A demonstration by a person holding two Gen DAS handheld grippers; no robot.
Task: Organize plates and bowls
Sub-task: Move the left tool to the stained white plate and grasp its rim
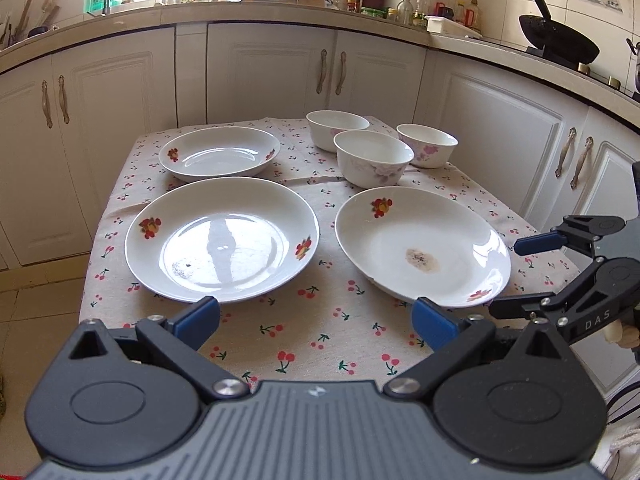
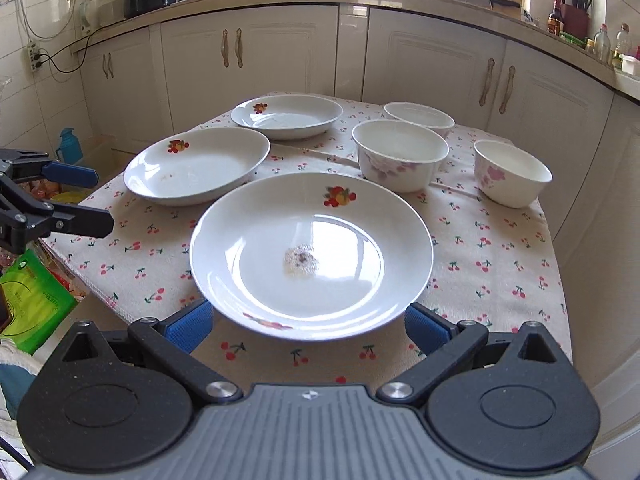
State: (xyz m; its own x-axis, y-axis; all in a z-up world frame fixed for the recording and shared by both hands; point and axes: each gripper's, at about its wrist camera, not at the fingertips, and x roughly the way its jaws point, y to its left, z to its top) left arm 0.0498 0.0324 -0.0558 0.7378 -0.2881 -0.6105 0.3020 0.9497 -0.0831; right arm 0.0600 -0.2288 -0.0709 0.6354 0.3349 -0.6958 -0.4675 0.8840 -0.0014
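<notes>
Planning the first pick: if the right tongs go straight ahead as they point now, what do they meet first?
Most likely the near rim of the stained plate: it lies directly ahead of the open right tongs, though their height over the tablecloth is unclear.

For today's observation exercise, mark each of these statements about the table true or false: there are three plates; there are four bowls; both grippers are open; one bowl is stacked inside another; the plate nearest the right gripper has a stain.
1. Three plates lie on the tablecloth. True: far plate, left plate, right plate.
2. Four bowls stand there. False: three, the far bowl, middle bowl and right bowl.
3. Both grippers are open. True: left gripper and right gripper hold nothing.
4. One bowl sits inside another. False: each stands separately.
5. The right plate has a stain. True: a brownish patch at its centre.
</notes>
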